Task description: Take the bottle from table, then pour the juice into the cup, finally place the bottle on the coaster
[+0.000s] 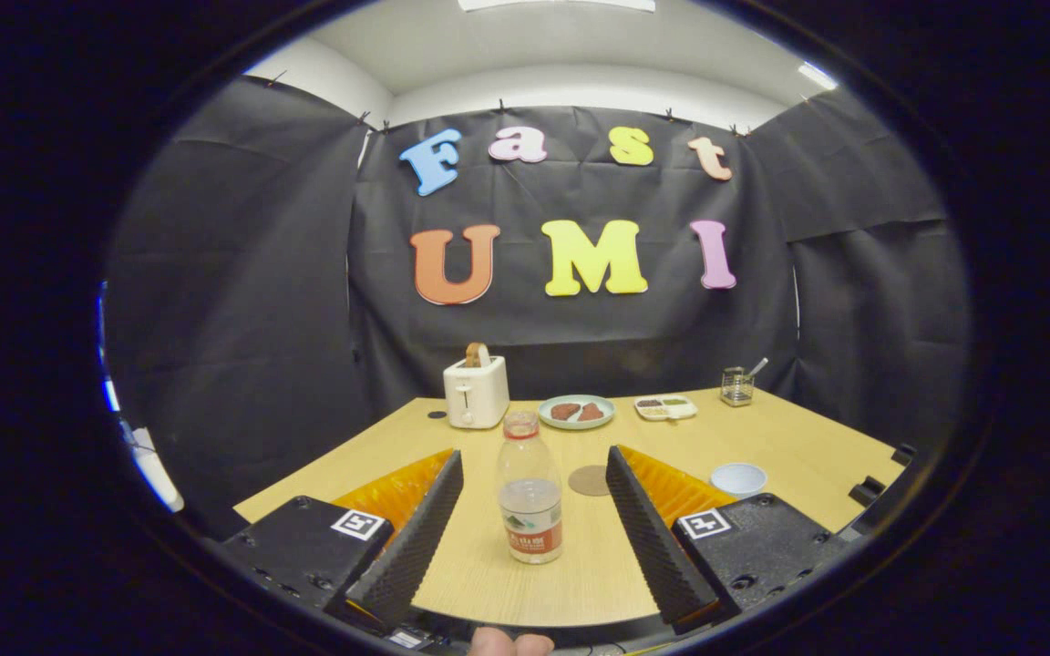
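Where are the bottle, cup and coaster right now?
bottle (pixel 530 497), gripper view, clear midsection, standing between the open tool fingers.
cup (pixel 738 478), gripper view, rim.
coaster (pixel 590 480), gripper view, its centre, beyond the bottle.

The table (pixel 789 446) looks like pale wood laminate, smooth with a faint sheen. The bottle (pixel 530 492), standing between the tool's (pixel 534 510) spread fingers and touched by neither, is clear glossy plastic with a paper-like label. The fingers' (pixel 416 538) inner faces are ridged and matt, rough-looking. The coaster (pixel 590 480) looks dull, like cork. The cup (pixel 738 477) is smooth and lightly glossy. The toaster (pixel 476 392) is smooth plastic. The holder (pixel 736 386) looks like wire metal. The wall (pixel 242 301) is matt, creased cloth.
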`<act>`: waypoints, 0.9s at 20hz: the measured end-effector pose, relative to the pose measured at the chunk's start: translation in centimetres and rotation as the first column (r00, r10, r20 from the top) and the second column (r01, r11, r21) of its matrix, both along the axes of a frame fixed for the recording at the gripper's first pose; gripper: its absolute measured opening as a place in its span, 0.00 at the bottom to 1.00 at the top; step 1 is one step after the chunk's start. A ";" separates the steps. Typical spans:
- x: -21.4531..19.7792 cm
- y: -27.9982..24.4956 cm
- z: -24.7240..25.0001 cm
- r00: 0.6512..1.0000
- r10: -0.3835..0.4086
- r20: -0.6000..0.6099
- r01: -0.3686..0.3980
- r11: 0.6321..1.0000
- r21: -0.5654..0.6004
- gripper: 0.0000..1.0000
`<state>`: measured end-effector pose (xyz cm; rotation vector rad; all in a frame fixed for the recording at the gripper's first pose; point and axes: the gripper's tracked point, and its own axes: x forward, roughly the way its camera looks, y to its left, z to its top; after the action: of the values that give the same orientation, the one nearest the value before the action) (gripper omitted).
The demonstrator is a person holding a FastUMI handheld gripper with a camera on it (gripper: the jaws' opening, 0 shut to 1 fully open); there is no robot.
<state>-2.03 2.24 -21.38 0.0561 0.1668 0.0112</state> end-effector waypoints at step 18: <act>8.4 0.7 -12.4 0.996 0.012 -0.083 -0.020 0.995 -0.099 1.00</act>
<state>6.37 2.98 -33.78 -0.0450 0.2503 0.0165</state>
